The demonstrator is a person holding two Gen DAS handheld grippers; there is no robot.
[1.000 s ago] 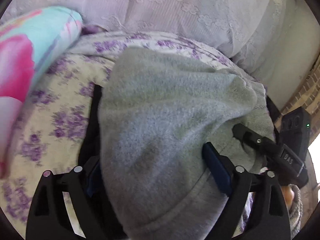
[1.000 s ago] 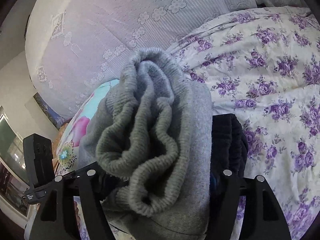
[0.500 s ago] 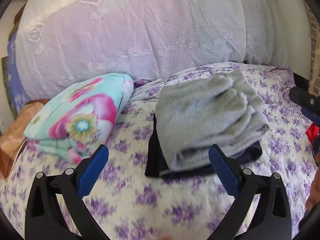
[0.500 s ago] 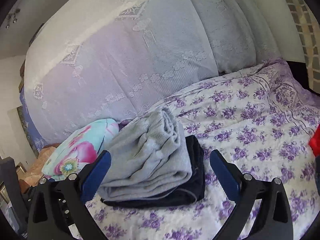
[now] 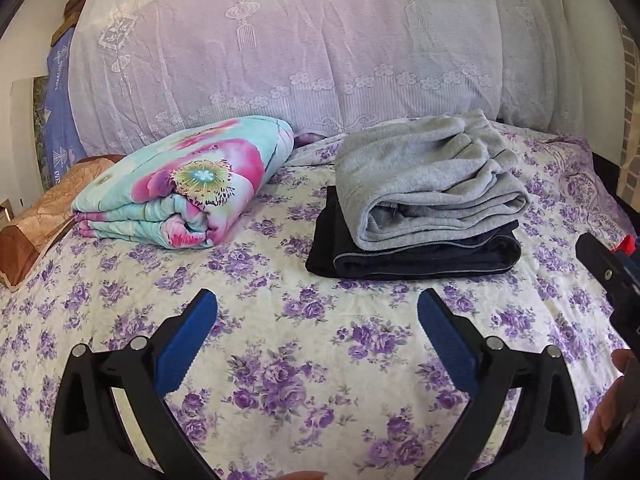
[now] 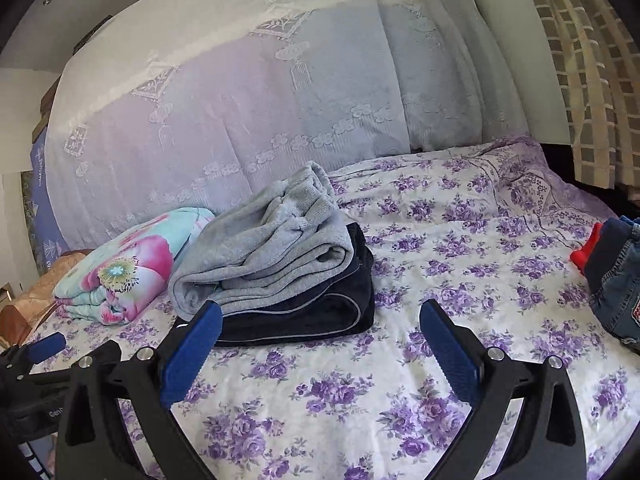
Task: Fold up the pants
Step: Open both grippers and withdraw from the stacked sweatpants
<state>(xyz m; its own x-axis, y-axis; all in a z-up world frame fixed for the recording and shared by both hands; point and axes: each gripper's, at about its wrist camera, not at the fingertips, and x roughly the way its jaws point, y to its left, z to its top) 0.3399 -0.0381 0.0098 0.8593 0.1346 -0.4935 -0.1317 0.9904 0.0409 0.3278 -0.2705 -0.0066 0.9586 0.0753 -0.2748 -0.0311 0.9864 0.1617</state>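
Grey pants (image 5: 424,184): folded, lying on top of the folded dark pants (image 5: 416,258); stack sits on the bed (image 5: 280,320), far-centre, a bit right in left wrist view.
Dark pants: bottom of stack, edges stick out on left & near side under the grey pair.
Left tongs (image 5: 316,322): released, jaws spread wide w/ nothing between them; they've just been opening. Hovering over bare floral sheet, near side of stack, apart from it.
Right tongs (image 6: 320,328): also released, jaws wide, just been opening, nothing gripped. Left blue pad overlaps the stack's near corner in right wrist view; can't tell if touching.
Floral quilt (image 5: 180,184): rolled/folded, pink & turquoise, left of stack, well apart.
Brown pillow (image 5: 44,220): far left edge of bed, beside quilt.
Jeans (image 6: 616,280): at right edge of bed, w/ a red item (image 6: 586,250) just beside them.
Lace curtain (image 5: 300,48): hangs behind bed, far side.
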